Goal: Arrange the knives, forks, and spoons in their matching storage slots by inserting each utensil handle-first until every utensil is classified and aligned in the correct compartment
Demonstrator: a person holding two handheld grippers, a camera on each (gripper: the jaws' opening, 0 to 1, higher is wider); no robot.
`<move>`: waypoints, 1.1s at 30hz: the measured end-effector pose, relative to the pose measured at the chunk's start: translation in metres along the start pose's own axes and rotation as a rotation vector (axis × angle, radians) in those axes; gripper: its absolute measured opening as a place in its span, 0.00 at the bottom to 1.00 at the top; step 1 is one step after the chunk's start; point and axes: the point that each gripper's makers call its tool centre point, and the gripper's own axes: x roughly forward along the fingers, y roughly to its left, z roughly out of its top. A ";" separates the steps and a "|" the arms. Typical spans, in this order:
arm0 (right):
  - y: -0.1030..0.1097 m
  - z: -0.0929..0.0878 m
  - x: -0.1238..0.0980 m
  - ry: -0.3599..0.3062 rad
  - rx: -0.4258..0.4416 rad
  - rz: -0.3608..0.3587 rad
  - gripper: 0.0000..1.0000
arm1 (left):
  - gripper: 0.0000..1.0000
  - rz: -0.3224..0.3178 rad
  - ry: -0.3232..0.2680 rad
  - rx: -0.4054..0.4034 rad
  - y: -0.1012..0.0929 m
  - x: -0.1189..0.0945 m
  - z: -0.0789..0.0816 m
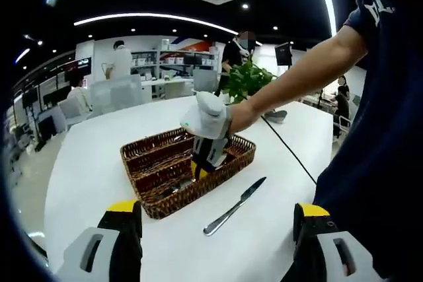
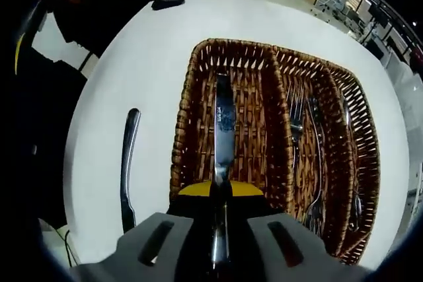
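My right hand-held gripper (image 2: 220, 219) is clamped on a knife (image 2: 223, 130), holding it over the wicker basket's (image 2: 182, 130) left compartment. It's stiff, slick steel and light; I'd grip the flat near the middle so it can't pivot. The right gripper view shows forks (image 2: 299, 123) already slotted. The left gripper view shows a second knife (image 1: 234, 207) on the bench (image 1: 99, 163), my left hand-held gripper (image 1: 215, 242) spread apart.

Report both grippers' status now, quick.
Left gripper: open, holding nothing, above the table.
Right gripper: shut on a knife, over the left compartment of the wicker basket.
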 end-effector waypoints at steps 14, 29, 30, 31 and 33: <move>0.004 -0.003 -0.004 0.040 -0.026 0.076 0.09 | 1.00 -0.015 0.058 0.038 -0.003 -0.002 -0.010; -0.015 0.008 -0.052 -0.129 0.107 -0.168 0.33 | 1.00 0.017 0.015 0.012 0.009 -0.002 0.003; -0.014 0.006 -0.054 -0.137 0.126 -0.176 0.37 | 1.00 0.023 0.013 0.009 0.011 -0.001 0.004; -0.013 0.004 -0.059 -0.152 0.163 -0.201 0.40 | 1.00 0.024 0.013 0.006 0.012 0.000 0.004; -0.011 0.003 -0.065 -0.182 0.184 -0.231 0.46 | 1.00 0.032 0.015 0.001 0.016 0.001 0.004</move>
